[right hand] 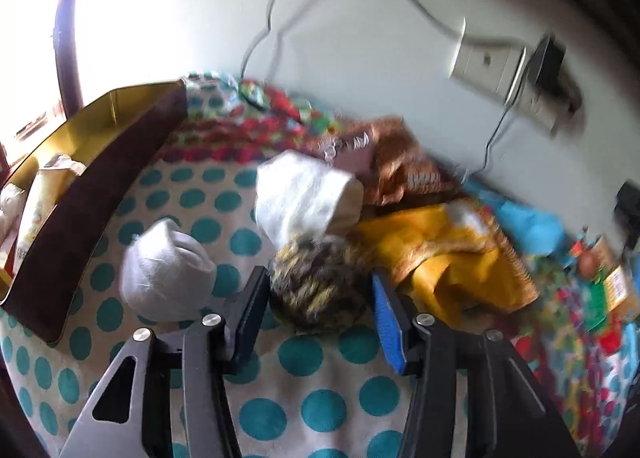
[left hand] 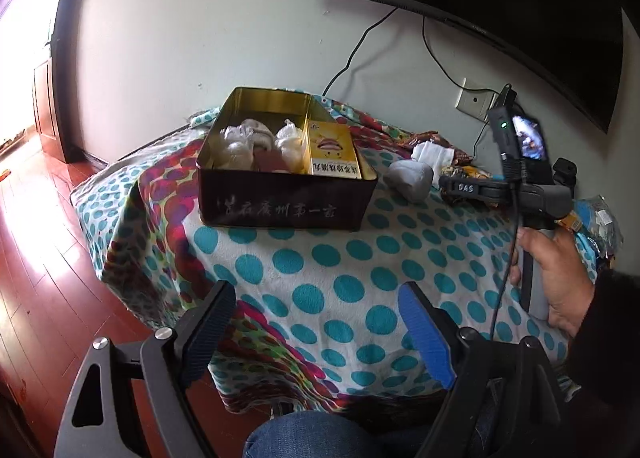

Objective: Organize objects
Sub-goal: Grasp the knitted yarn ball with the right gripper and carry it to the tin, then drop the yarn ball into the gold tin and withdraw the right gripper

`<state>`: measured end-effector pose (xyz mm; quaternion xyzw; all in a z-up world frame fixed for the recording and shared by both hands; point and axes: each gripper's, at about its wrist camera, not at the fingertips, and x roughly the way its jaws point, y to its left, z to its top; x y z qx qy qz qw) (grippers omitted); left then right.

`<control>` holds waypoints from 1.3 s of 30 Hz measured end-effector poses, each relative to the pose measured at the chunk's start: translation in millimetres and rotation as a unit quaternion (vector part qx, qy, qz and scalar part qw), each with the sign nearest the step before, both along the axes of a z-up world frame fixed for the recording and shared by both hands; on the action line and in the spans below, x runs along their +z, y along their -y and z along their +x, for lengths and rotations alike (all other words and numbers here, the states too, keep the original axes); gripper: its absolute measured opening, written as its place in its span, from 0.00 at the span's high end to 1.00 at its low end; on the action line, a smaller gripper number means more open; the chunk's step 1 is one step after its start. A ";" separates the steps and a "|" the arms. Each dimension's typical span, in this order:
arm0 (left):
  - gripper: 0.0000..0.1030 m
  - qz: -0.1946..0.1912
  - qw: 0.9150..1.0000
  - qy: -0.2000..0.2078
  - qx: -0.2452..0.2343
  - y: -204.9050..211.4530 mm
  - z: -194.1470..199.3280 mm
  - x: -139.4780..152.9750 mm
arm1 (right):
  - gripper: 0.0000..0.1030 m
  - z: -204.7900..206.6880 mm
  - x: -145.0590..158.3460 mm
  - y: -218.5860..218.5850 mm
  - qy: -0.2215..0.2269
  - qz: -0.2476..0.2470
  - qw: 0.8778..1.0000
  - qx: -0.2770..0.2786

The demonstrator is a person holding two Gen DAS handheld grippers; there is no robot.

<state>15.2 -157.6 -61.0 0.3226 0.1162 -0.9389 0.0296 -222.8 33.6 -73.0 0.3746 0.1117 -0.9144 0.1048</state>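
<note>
One striped bundle between right gripper pads

Daylight glare at left, right view motion-blurred

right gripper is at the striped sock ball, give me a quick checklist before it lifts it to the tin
1. Striped sock ball sits between the right gripper fingers: ok.
2. Pads pressing firmly on the ball: cannot tell; the black finger touches it, contact at the blue pad is blurred.
3. Grey sock ball clear of the grip: ok, it lies outside the black finger.
4. White sock roll and yellow cloth not caught: cannot tell, both lie close against the ball.
5. Tin open, with room: cannot tell; no lid on, but it looks fairly full.
6. Left gripper out of the way: ok, open, empty, near the table edge.
</note>
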 end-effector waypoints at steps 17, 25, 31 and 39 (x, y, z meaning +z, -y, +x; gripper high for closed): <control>0.17 0.000 1.000 0.004 0.008 -2.1 0.3 1.8 | 0.56 -5.3 15.0 39.6 -0.023 -0.021 0.999 0.019; 0.17 -0.007 1.000 -0.008 0.024 4.5 4.0 9.9 | 0.56 -1.8 43.3 107.2 -0.029 -0.027 0.997 0.066; 0.17 0.001 0.999 -0.011 0.031 7.3 4.8 10.5 | 0.56 3.8 53.8 148.1 -0.026 -0.019 0.995 0.090; 0.17 0.030 0.998 -0.012 0.046 19.6 4.5 11.0 | 0.56 -2.3 59.2 193.5 -0.020 0.002 0.993 0.112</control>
